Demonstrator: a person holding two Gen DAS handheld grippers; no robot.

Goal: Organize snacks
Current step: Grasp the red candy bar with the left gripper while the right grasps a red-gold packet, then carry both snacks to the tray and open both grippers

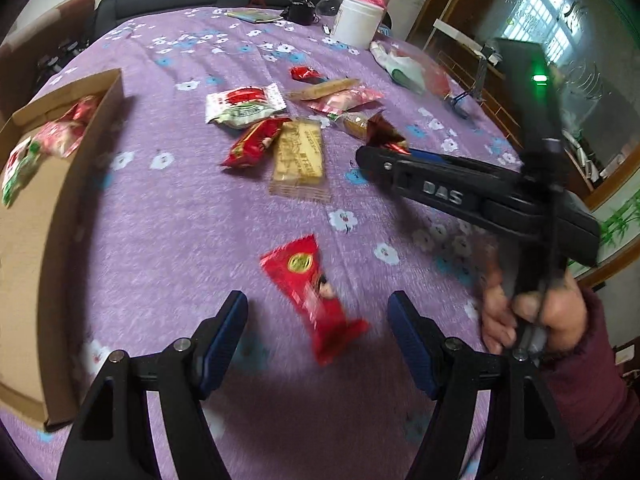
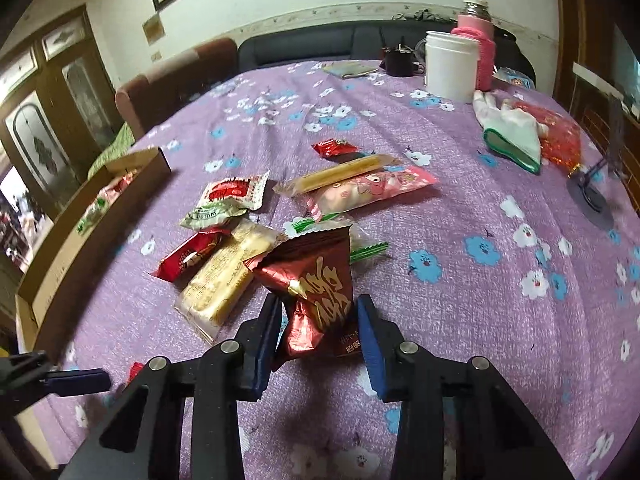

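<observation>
Above a purple floral tablecloth (image 2: pixel 460 220), the right gripper (image 2: pixel 318 336) clamps a crumpled dark-red foil snack (image 2: pixel 320 296) (left gripper (image 1: pixel 318 336) gapes over a red packet (image 1: pixel 316 296)).

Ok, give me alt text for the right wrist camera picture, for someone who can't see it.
The right gripper pinches a dark red foil snack packet above a purple floral tablecloth. Beyond it lie more wrapped snacks, among them a pink packet. A cardboard box already holding some snacks sits at the left.
</observation>
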